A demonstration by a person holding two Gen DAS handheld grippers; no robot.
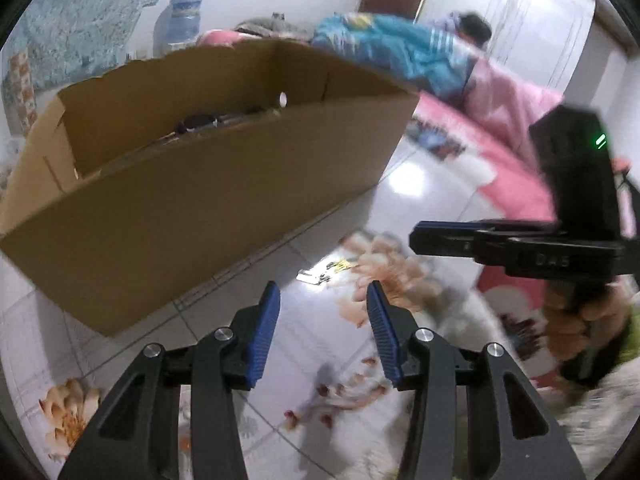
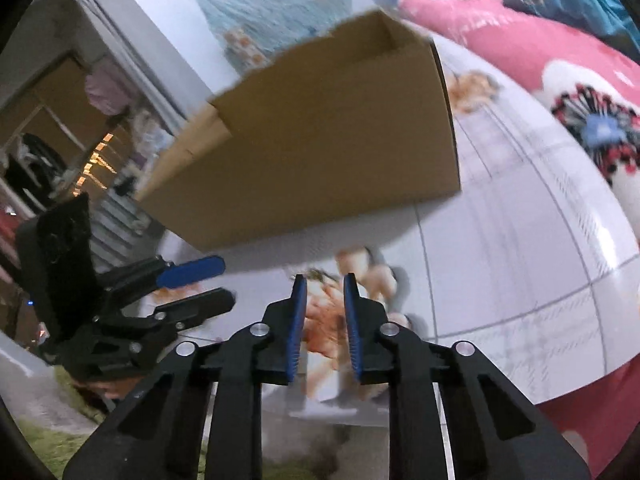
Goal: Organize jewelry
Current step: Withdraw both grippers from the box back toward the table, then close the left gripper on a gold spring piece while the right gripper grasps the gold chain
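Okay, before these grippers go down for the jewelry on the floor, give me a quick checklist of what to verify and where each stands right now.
1. Left gripper empty, jaws apart: ok.
2. Right gripper empty: ok, nothing between its pads, though the gap is narrow.
3. Jewelry in sight on the tiled floor ahead of the left gripper: ok, but small and blurred, so the pieces cannot be told apart.
4. Cardboard box open on top: ok.
5. Room inside the box: cannot tell; only some dark items at its far end show.
6. Grippers clear of each other: ok, apart in both views.
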